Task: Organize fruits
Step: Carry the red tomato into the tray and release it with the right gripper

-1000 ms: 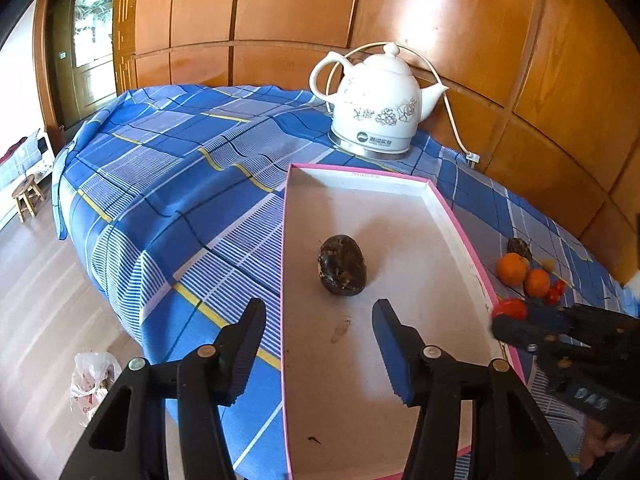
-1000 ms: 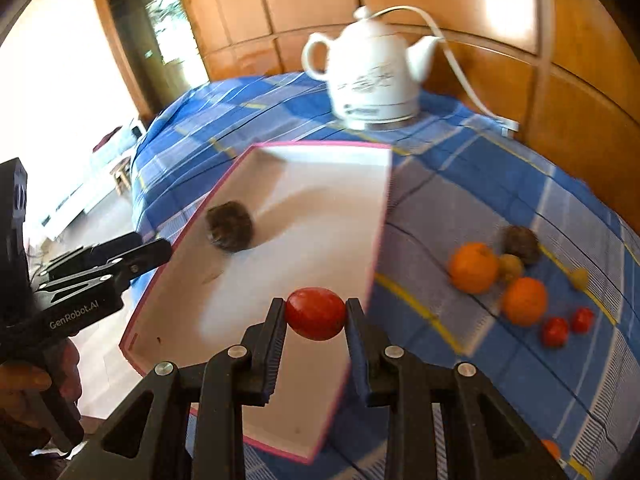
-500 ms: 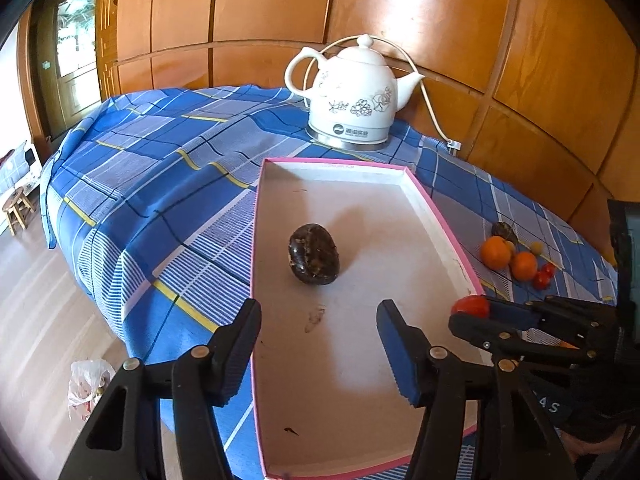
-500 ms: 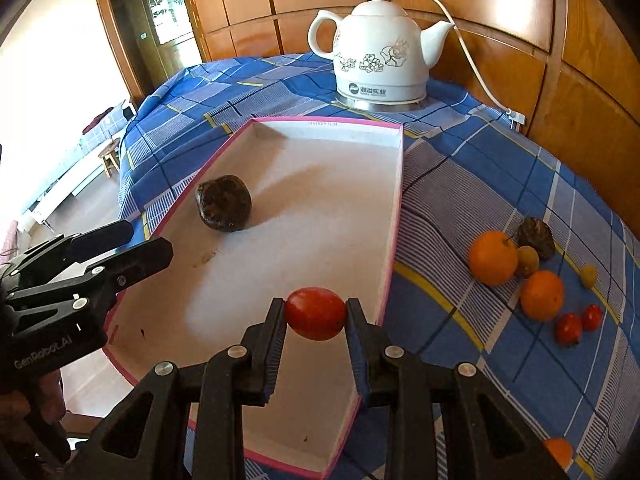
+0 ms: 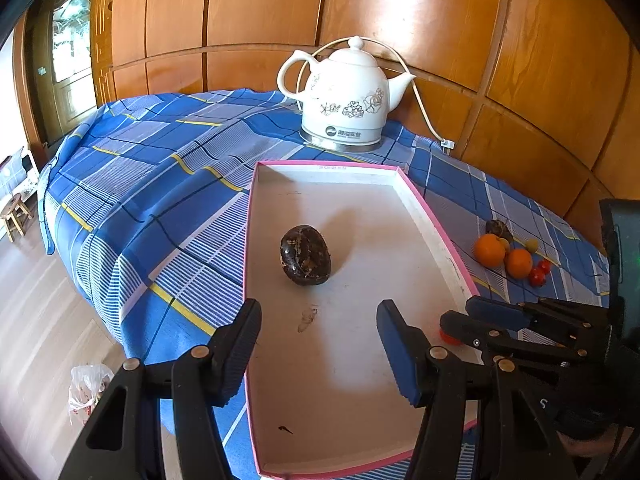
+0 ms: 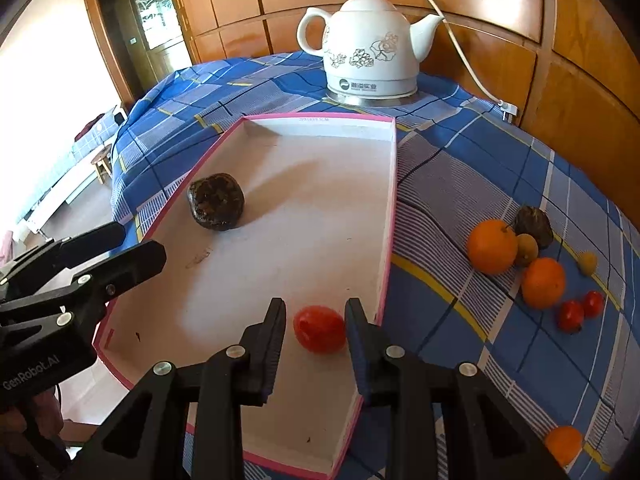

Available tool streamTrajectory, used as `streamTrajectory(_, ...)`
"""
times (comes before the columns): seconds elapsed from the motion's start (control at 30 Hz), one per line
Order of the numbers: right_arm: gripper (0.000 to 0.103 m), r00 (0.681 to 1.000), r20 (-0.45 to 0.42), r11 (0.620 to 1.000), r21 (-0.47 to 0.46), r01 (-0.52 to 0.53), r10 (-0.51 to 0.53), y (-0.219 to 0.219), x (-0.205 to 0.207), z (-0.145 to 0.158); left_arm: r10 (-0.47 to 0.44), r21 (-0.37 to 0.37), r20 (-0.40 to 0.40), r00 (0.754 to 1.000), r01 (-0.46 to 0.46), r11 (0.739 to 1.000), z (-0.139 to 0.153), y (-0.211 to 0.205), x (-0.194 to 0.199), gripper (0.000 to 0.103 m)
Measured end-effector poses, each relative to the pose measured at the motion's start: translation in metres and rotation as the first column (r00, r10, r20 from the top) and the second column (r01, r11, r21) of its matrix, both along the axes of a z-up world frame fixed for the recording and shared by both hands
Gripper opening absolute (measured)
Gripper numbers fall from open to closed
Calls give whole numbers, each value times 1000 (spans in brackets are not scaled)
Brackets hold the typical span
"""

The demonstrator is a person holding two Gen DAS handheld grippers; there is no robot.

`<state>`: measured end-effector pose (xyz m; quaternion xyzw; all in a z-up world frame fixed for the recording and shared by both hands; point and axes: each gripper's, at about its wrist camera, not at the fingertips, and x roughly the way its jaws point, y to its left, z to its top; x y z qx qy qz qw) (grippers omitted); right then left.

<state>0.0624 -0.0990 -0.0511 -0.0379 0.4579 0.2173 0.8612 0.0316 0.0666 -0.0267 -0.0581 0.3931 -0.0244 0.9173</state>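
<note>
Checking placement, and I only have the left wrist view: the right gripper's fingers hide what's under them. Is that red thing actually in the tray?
Observer: Yes. In the right wrist view the red tomato lies on the floor of the pink-rimmed tray, close to its right wall.
Operator: Clamped?
Observer: No. The right gripper straddles it, and a gap shows between the tomato and one finger.
Operator: Any fruit I can't see?
Observer: One more orange, alone on the blue checked cloth at the bottom right of that view.
</note>
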Motion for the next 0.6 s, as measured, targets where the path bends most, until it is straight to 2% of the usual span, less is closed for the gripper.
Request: streamTrajectory(0.6,31,991,34,990,54,129,-131,-38,-12,22,-28,3,12,1000,28,1000,4,-7,-3,61)
